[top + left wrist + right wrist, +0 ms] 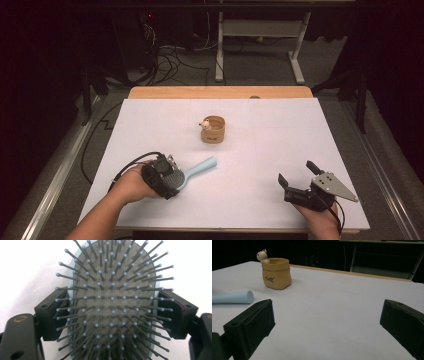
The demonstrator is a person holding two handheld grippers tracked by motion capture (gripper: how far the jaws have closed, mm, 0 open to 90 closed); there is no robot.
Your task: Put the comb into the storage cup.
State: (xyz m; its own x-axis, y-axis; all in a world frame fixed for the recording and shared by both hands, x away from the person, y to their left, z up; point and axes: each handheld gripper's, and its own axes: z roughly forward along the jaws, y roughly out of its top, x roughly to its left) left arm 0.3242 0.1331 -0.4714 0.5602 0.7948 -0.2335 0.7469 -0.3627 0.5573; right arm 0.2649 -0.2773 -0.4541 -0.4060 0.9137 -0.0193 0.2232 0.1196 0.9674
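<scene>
Near the table's front-left corner, the left gripper [167,181] clamps the bristled head of a pale blue plastic hairbrush [112,302] lying on the white tabletop [260,150]. Grasp made; lifting remains. The right gripper [299,178] rests wide apart, empty, near the front-right corner.

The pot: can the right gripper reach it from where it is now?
Probably yes. The right gripper is open and holds nothing, and bare table lies between it and the pot. The brush lies off to the side in the left gripper.
</scene>
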